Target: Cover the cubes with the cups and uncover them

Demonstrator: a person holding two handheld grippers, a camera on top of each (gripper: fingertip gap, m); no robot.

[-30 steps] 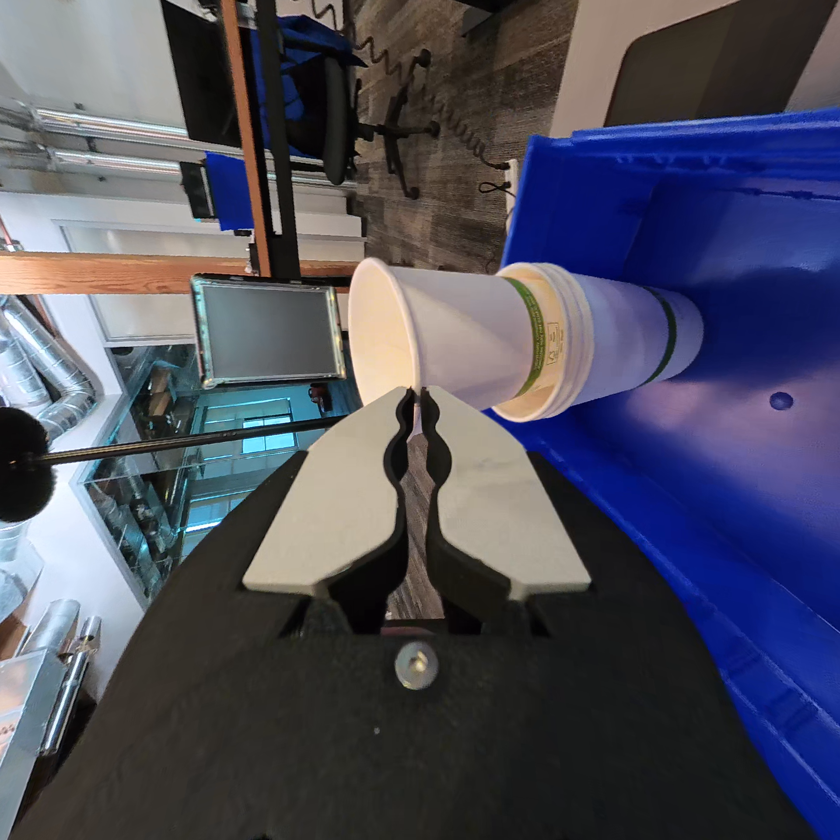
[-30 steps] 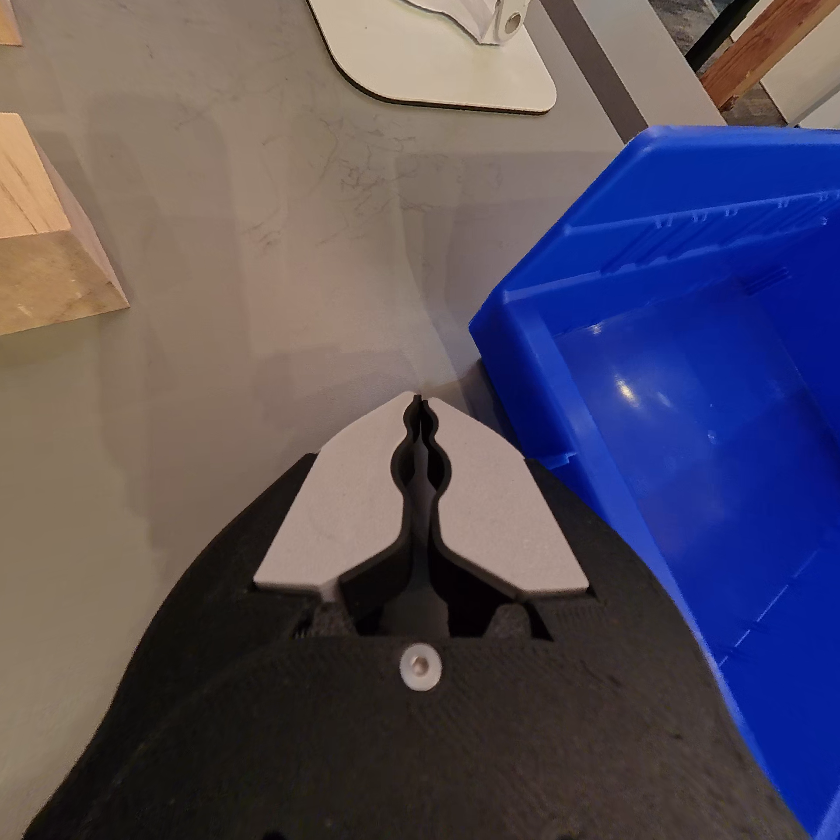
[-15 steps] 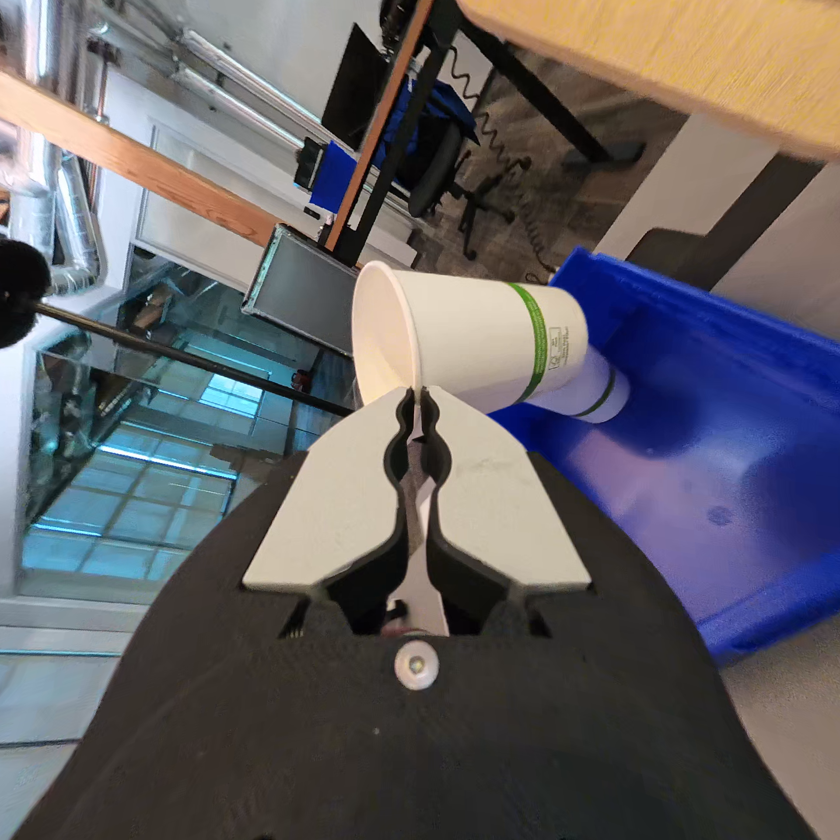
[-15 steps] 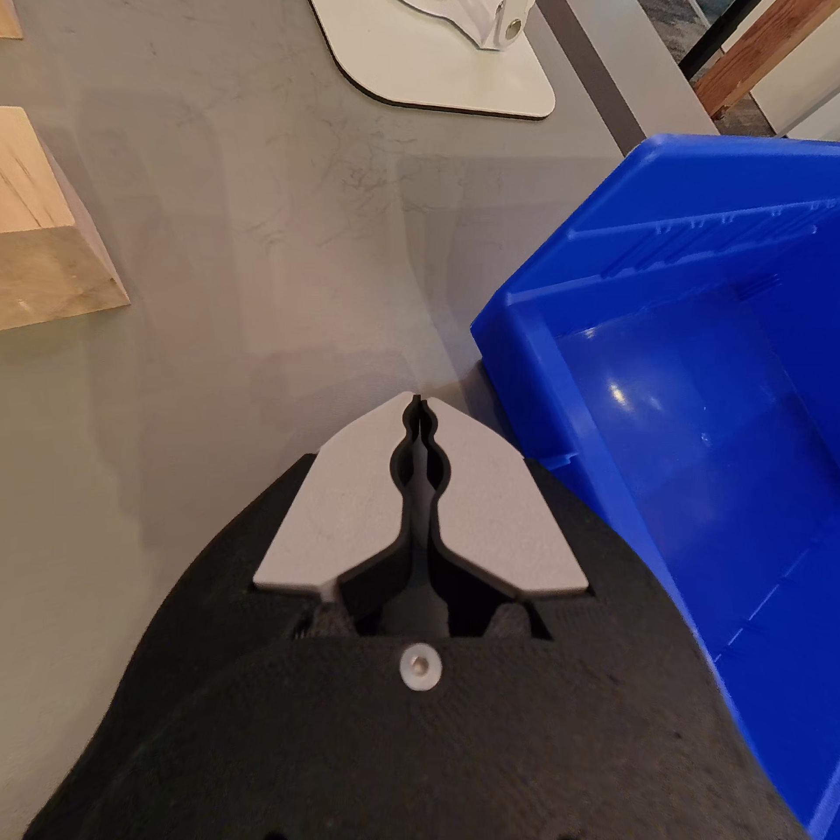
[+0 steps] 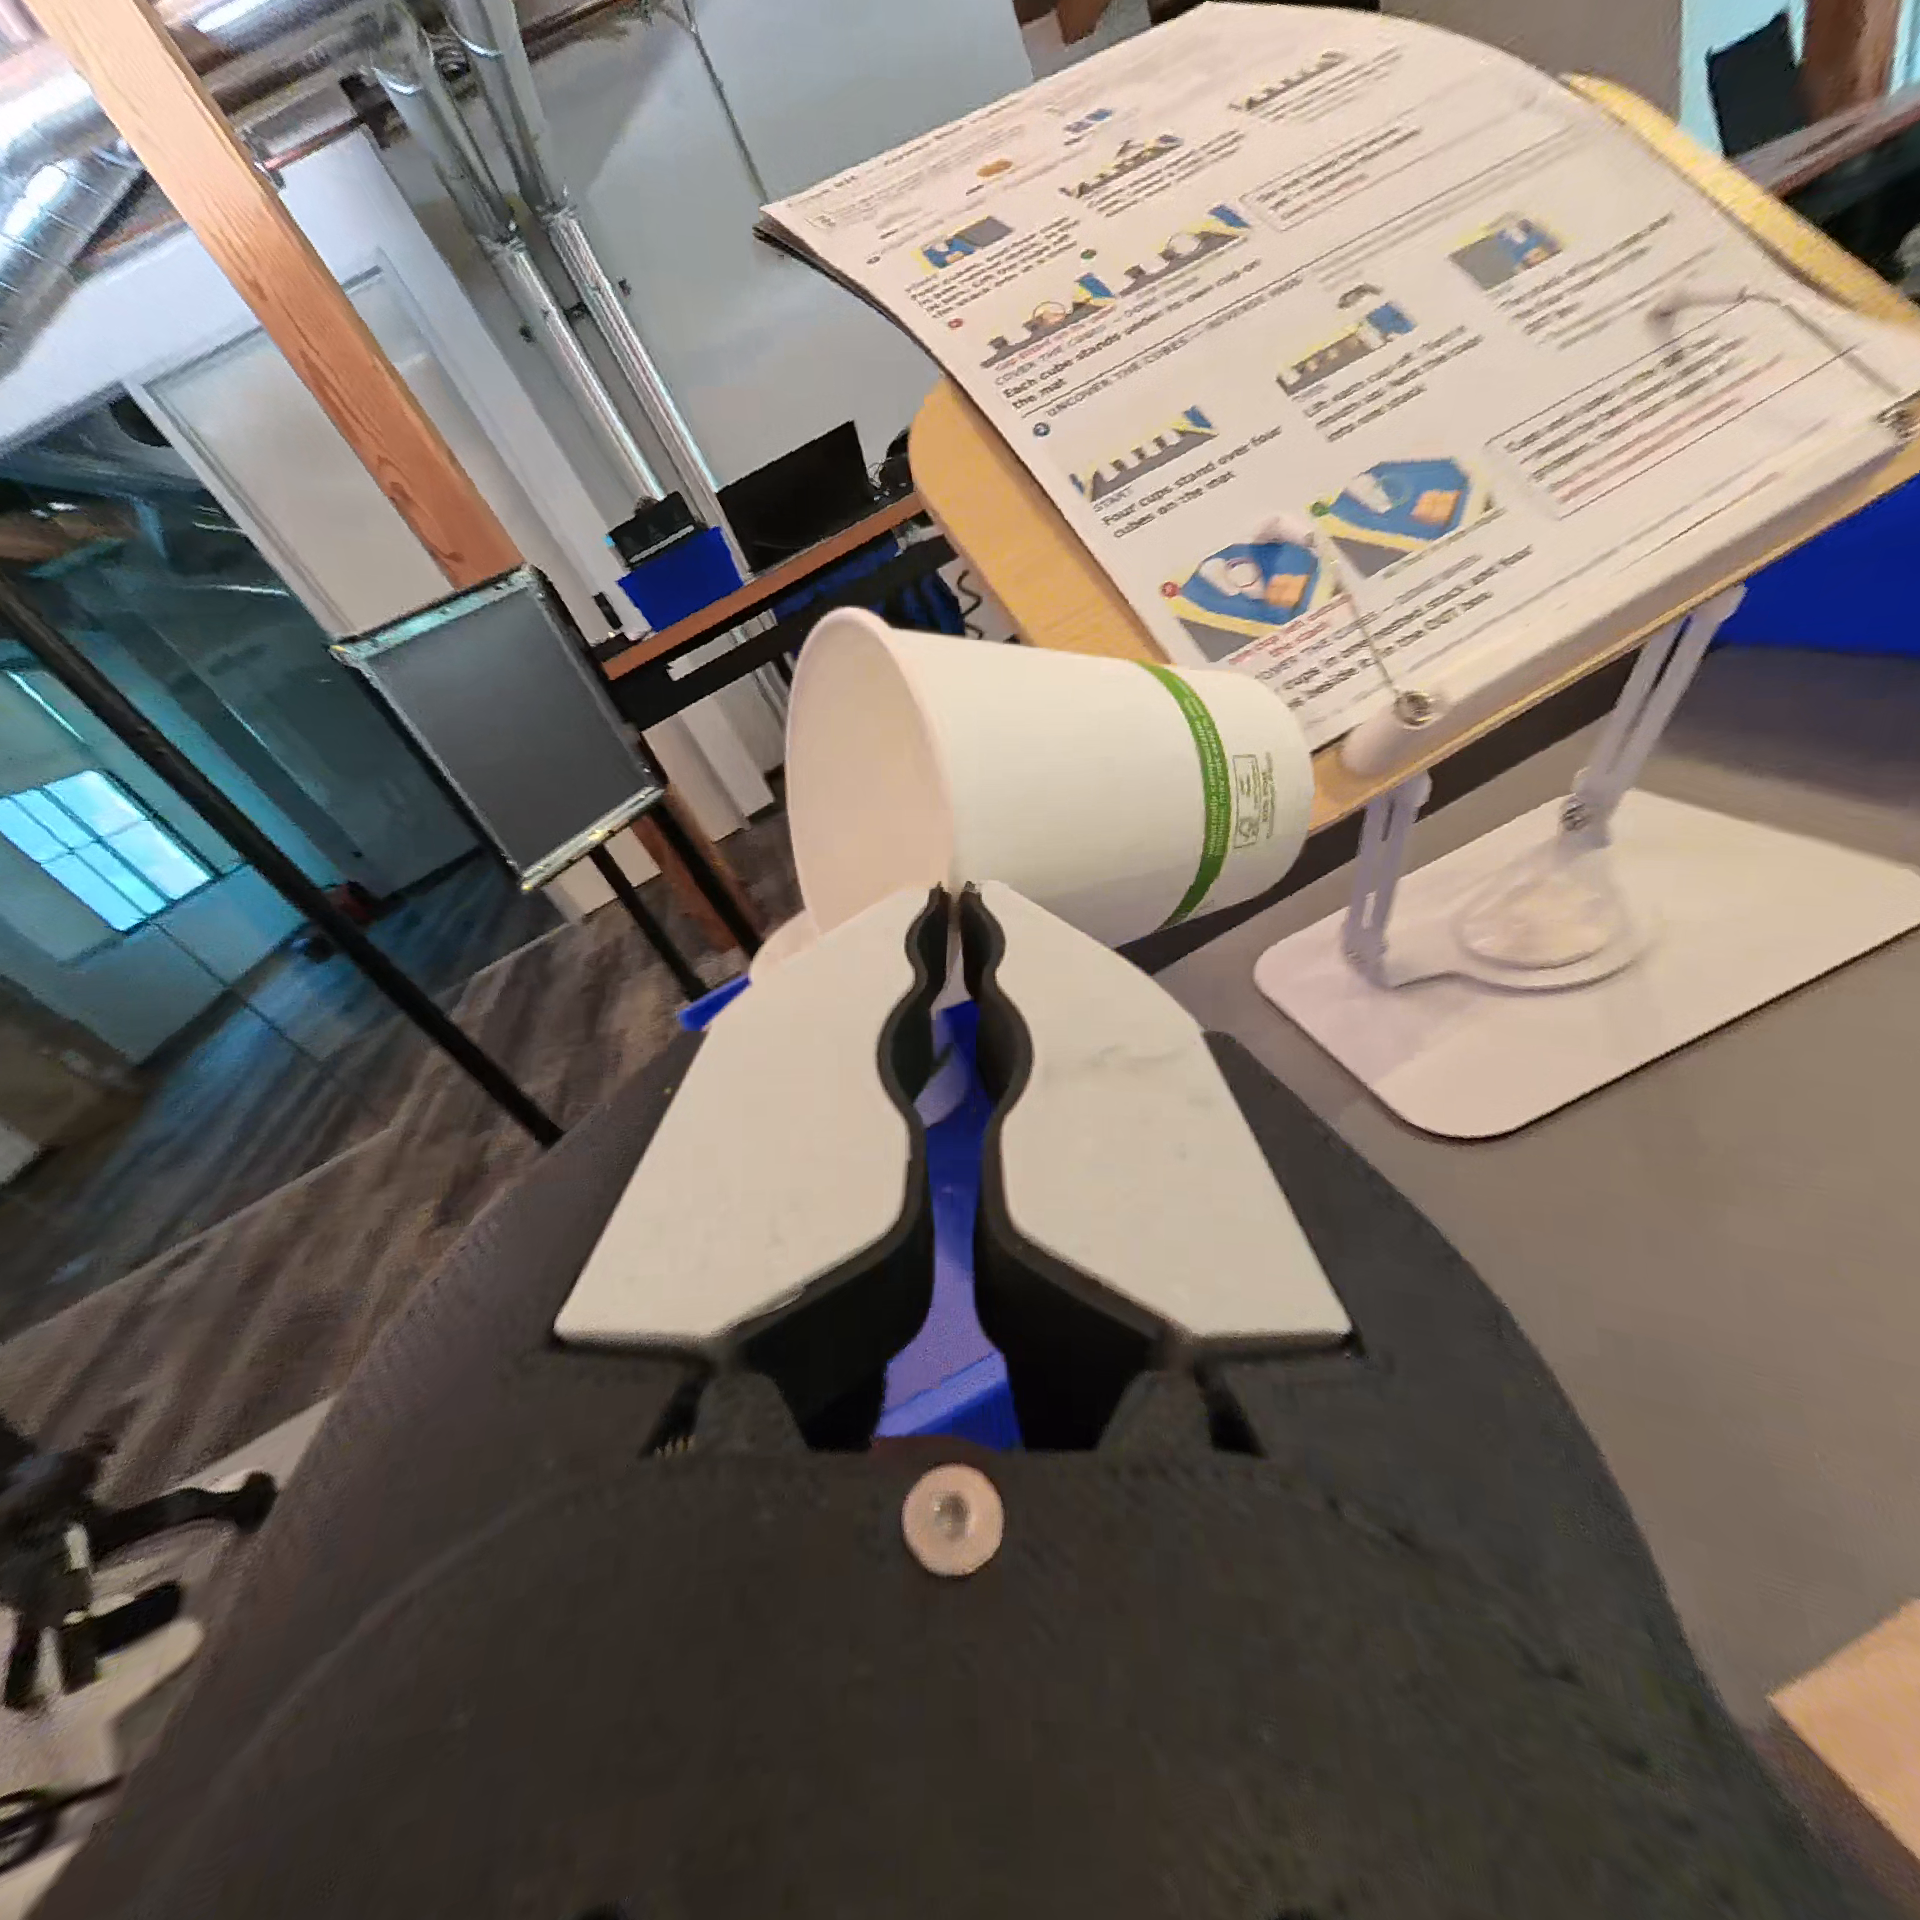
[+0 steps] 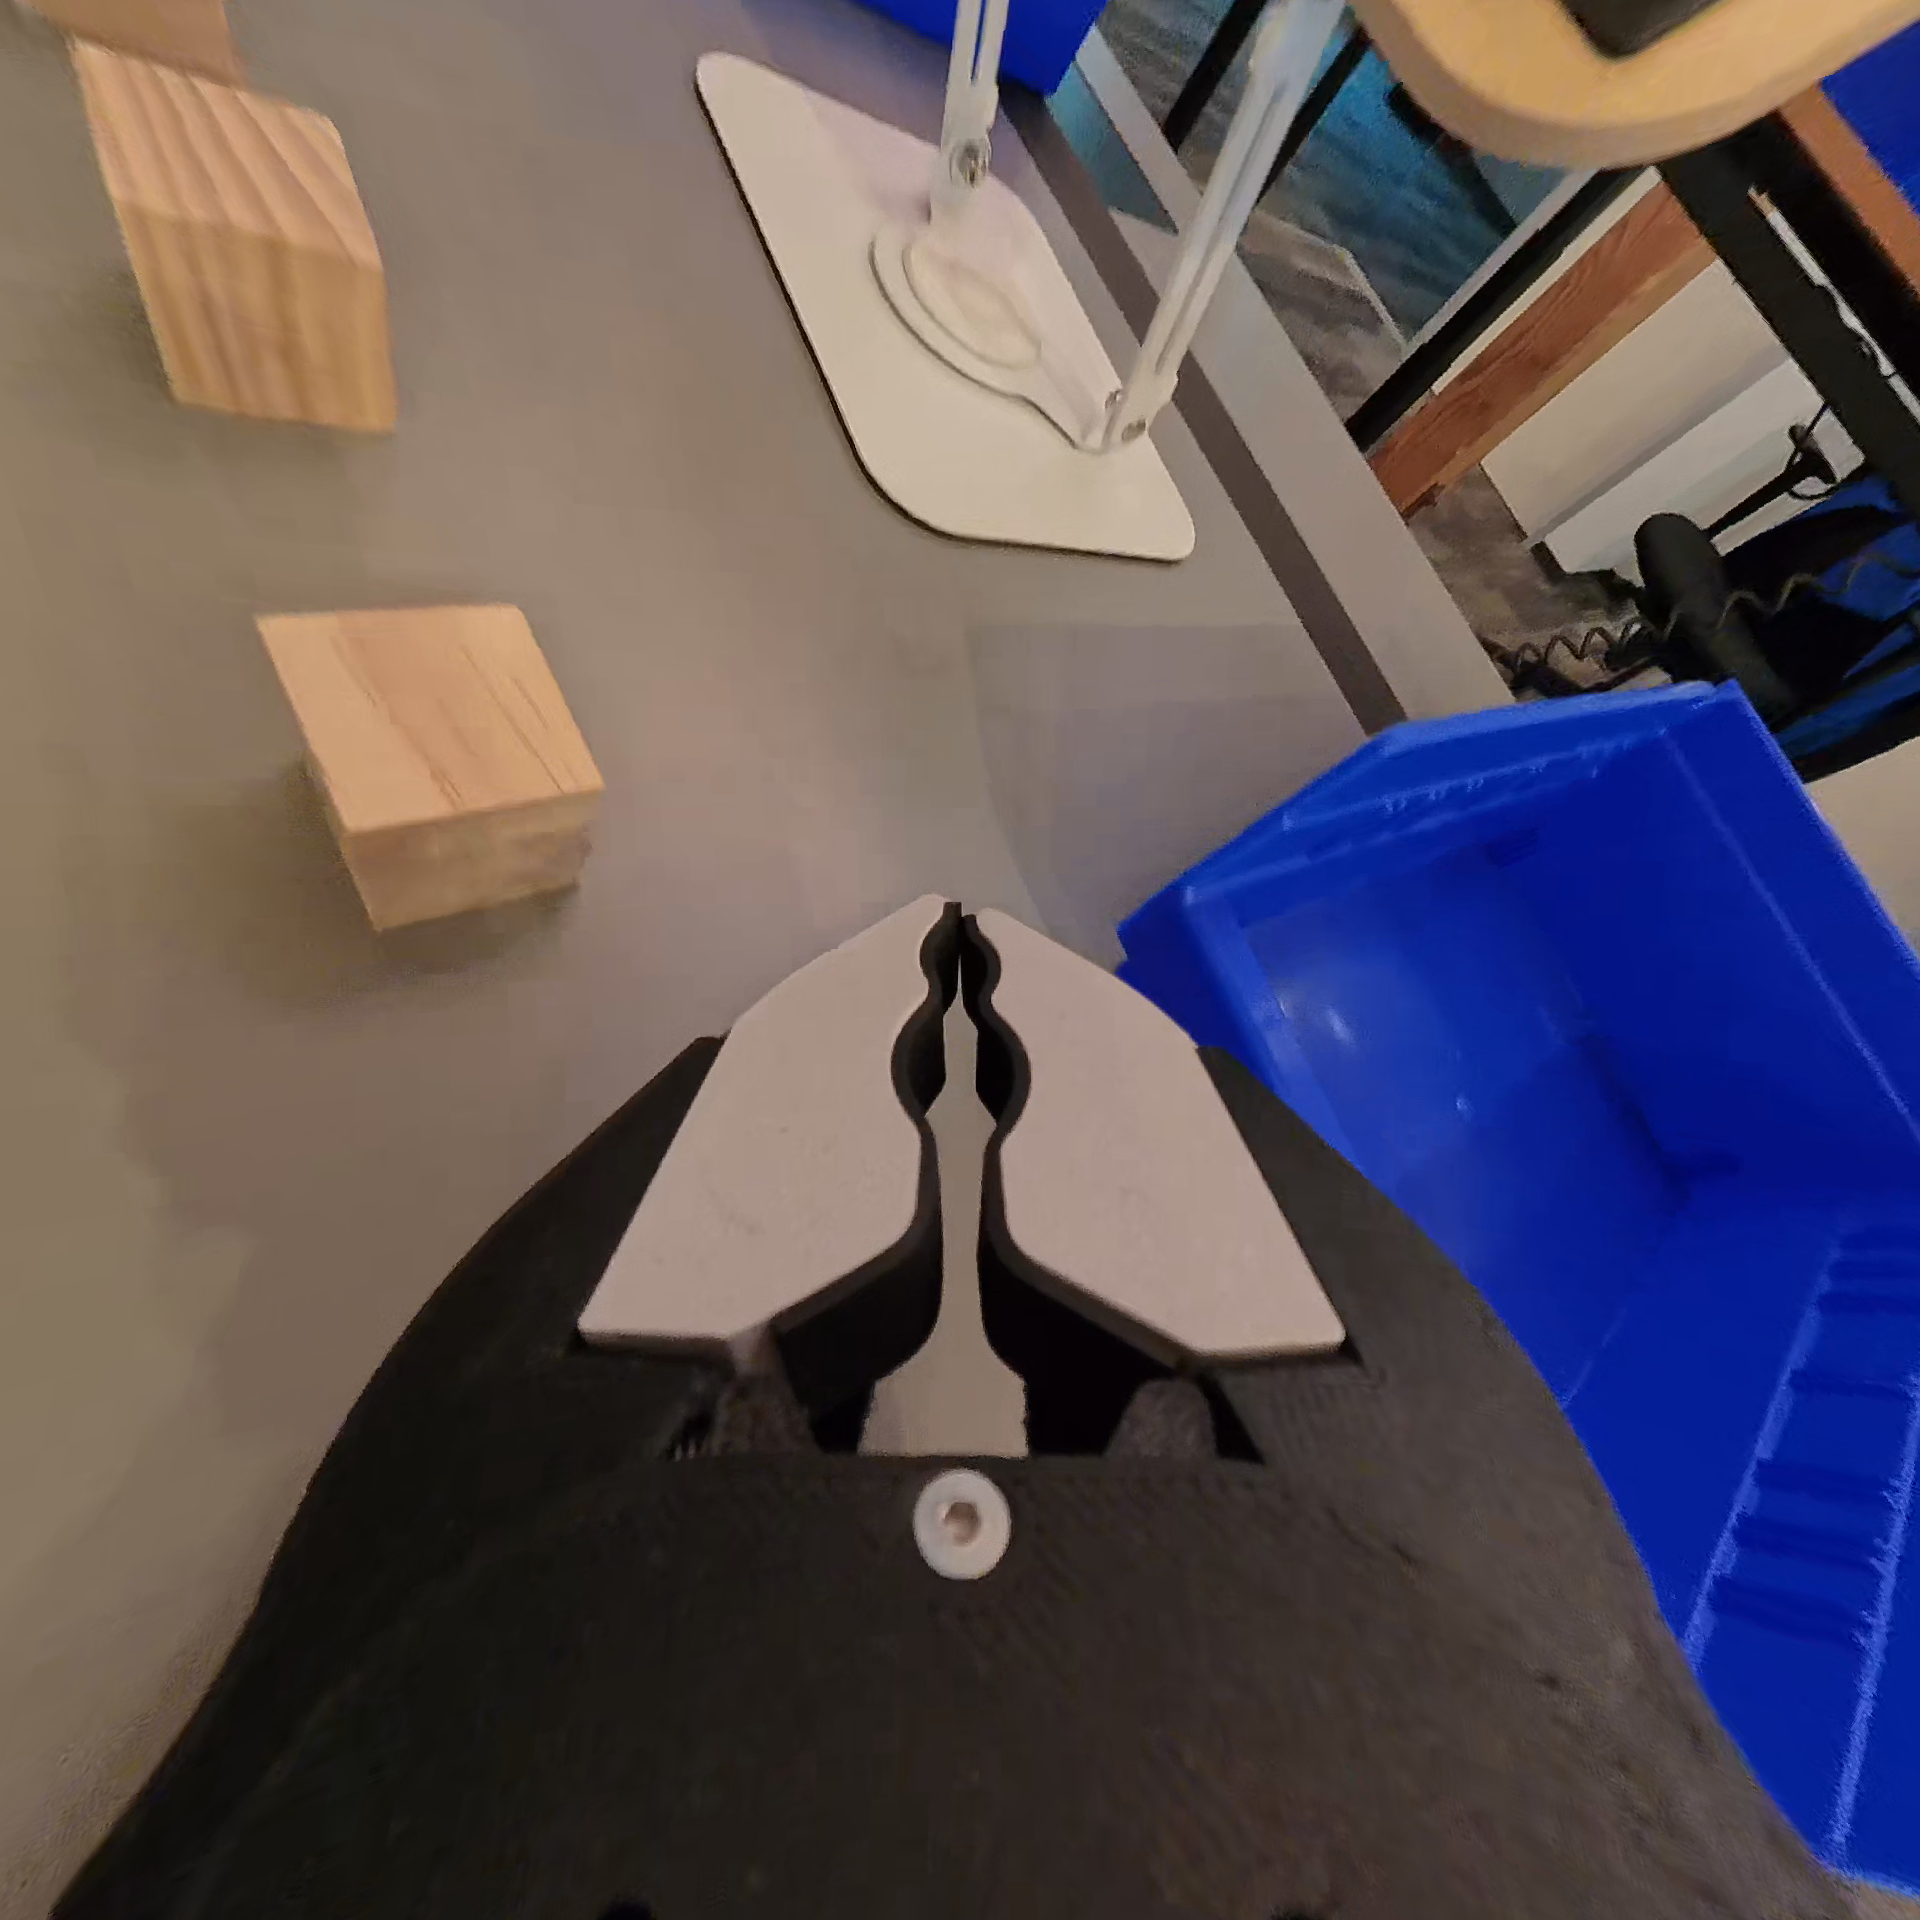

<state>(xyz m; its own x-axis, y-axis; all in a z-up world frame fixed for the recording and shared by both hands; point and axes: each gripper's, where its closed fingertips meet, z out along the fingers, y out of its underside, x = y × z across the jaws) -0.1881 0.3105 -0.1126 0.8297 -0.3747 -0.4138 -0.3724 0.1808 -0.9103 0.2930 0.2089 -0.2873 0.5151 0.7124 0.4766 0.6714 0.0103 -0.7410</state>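
Left wrist view. The left gripper [image 5: 953, 914] was closed on the rim of a white cup [image 5: 1049, 805], pinching its wall; the cup lay on its side in the air, mouth to the left, in front of a document stand [image 5: 1382, 416]. Blue plastic, probably the bin, showed through the gap between the jaws. A pale edge below the cup's mouth might be another cup; this could not be told.

Right wrist view. The right gripper [image 6: 956, 920] was closed and held nothing, hovering over the bench [image 6: 727, 675] just beside the bin [image 6: 1558, 1091]. No contents showed in the visible part of the bin. Two cubes [image 6: 426, 753] [image 6: 244, 244] stood uncovered on the bench.

The step appeared to be carrying the cup to a cube; the next move calls for turning it mouth-down and lowering it squarely over the near cube.
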